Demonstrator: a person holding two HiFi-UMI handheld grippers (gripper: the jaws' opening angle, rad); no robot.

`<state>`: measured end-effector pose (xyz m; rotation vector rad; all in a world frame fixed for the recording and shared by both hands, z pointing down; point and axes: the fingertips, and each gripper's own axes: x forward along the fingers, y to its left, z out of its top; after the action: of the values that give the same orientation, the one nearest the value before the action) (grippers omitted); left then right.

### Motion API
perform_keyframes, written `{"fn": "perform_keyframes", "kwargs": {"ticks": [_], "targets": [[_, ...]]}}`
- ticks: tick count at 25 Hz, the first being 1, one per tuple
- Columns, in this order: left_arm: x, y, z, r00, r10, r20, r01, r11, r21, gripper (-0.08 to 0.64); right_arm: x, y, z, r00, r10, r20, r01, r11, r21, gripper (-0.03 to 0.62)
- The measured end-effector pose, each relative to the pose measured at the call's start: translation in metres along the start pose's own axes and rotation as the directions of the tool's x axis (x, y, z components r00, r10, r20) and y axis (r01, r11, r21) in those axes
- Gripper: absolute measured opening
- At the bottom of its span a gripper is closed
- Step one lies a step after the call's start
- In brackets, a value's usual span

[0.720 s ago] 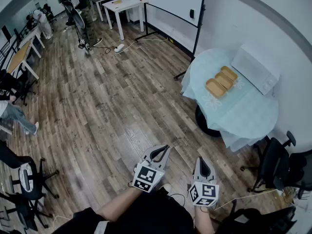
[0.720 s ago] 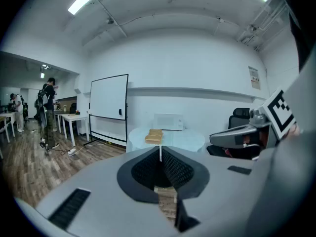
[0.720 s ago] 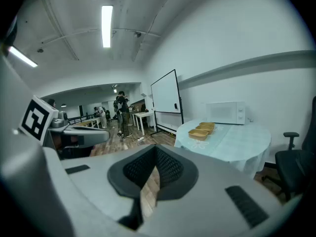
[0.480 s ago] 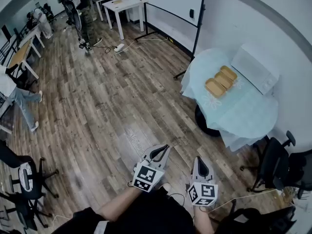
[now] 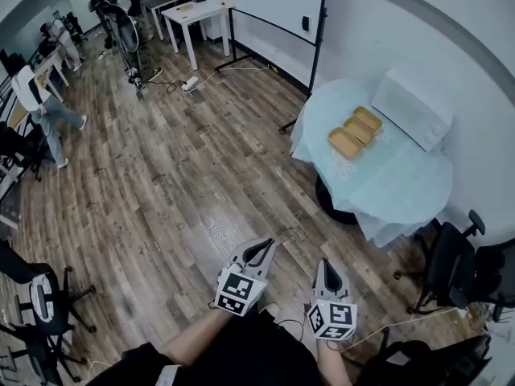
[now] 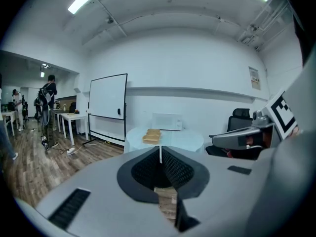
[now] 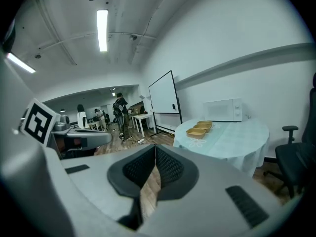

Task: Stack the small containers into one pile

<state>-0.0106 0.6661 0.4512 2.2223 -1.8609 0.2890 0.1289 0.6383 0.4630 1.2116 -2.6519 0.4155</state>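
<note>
Three shallow tan containers (image 5: 346,143) (image 5: 359,130) (image 5: 368,118) lie side by side in a row, unstacked, on a round table with a pale blue cloth (image 5: 394,183). They also show far off as tan containers (image 6: 152,136) in the left gripper view and as tan containers (image 7: 200,128) in the right gripper view. My left gripper (image 5: 268,243) (image 6: 160,154) and right gripper (image 5: 326,262) (image 7: 155,152) hang low over the wooden floor, well short of the table. Both are shut with nothing between the jaws.
A white microwave (image 5: 409,107) stands behind the containers. A whiteboard on a stand (image 5: 273,10) is left of the table, black office chairs (image 5: 451,264) to its right and another (image 5: 40,296) at my left. People (image 5: 36,103) and desks (image 5: 197,10) are at the far end; a power strip (image 5: 189,83) lies on the floor.
The head view has shifted a little, so the table sits slightly further left and up. A person at the far left has walked further into the room. Both grippers stay shut and level.
</note>
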Motion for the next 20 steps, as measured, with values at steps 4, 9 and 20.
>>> {"fn": "perform_keyframes", "kwargs": {"ticks": [4, 9, 20], "targets": [[0.004, -0.009, 0.004, 1.0, -0.007, 0.005, 0.007, 1.0, 0.008, 0.023, -0.003, -0.008, -0.003, 1.0, -0.001, -0.004, 0.001, 1.0, 0.016, 0.025], [0.013, -0.013, 0.004, 1.0, -0.013, -0.003, 0.013, 1.0, 0.013, 0.023, 0.003, -0.012, -0.005, 1.0, -0.001, -0.009, 0.001, 0.999, 0.038, 0.025], [0.09, 0.024, 0.016, 0.999, -0.039, -0.01, 0.039, 0.999, -0.005, 0.023, 0.075, -0.04, 0.015, 1.0, -0.013, -0.019, 0.013, 1.0, 0.015, 0.025]]}}
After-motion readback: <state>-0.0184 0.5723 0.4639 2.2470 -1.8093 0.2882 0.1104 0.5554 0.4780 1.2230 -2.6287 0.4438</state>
